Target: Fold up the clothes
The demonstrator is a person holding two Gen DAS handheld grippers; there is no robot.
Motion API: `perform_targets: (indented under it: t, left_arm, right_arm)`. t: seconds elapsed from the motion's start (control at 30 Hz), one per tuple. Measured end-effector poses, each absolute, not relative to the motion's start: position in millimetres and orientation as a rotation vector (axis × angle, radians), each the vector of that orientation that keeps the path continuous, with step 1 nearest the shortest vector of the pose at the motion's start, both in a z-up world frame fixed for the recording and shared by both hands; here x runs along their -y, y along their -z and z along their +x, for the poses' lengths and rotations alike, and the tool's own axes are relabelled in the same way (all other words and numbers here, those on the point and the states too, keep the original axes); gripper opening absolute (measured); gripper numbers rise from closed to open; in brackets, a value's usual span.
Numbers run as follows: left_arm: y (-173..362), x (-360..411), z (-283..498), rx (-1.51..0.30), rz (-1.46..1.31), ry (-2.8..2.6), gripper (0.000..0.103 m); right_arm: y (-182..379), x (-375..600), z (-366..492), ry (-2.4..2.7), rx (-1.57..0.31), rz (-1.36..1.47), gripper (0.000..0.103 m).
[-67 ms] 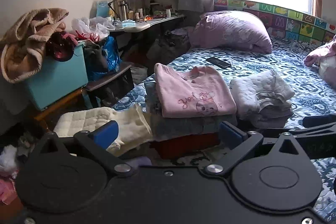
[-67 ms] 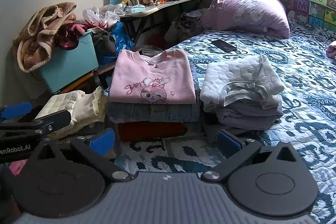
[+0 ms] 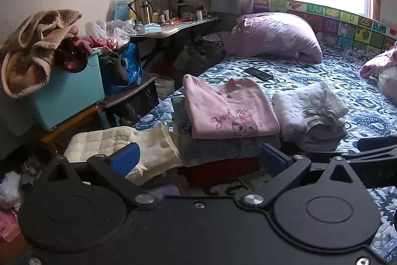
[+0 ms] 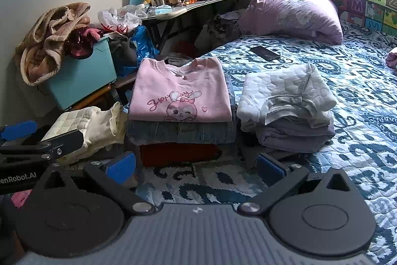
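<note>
Nothing moved – pink sweatshirt (image 4: 181, 93) folded flat, collar pointing away.

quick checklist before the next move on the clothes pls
1. Left tool open and holding nothing: ok.
2. Right tool open and holding nothing: ok.
3. Pink sweatshirt folded, flat on top of the middle pile: ok.
4. White quilted garment folded on top of the right pile: ok.
5. Cream garment at the bed's edge neatly folded: cannot tell.
6. Phone clear of the piles: ok.
</note>
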State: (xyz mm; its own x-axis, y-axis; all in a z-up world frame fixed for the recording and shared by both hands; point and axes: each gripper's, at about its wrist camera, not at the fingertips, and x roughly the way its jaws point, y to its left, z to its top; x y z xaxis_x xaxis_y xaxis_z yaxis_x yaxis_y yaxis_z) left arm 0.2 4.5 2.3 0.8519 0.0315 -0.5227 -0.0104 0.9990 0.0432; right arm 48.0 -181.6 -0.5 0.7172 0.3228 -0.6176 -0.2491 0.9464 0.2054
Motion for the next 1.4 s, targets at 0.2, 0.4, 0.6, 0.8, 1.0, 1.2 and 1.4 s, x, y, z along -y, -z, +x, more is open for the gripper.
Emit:
perform_targets:
  t: [0.2,0.4,0.6,0.8,1.0,1.2,1.4]
  left_arm:
    - [-7,-3,-4,-0.544,0.027,-0.023,0.103]
    - [-9,-2,-11,-0.543,0.029,-0.021,0.103]
    - [-11,-2,-14,-0.540,0.034,-0.024,0.103]
    - [-13,-2,-16,-0.537,0.035,-0.025,0.103]
    - [-12,-2,-17,-0.537,0.033,-0.026,0.103]
    - [-13,0,-18,-0.536,0.032,-0.025,0.103]
    - [-13,1,-18,-0.538,0.034,-0.024,0.103]
  right_arm:
    - [-1,182,46,-0.319,-0.690,0.115,0.103]
    - [-7,179,41,-0.316,-0.694,0.106,0.103]
    - [-7,179,38,-0.317,-0.695,0.107,0.103]
    - [-10,179,34,-0.319,-0.691,0.104,0.103]
    - [-11,178,32,-0.318,-0.691,0.102,0.103]
    - [-14,180,31,-0.317,-0.690,0.105,0.103]
    - [-13,182,31,-0.316,-0.692,0.107,0.103]
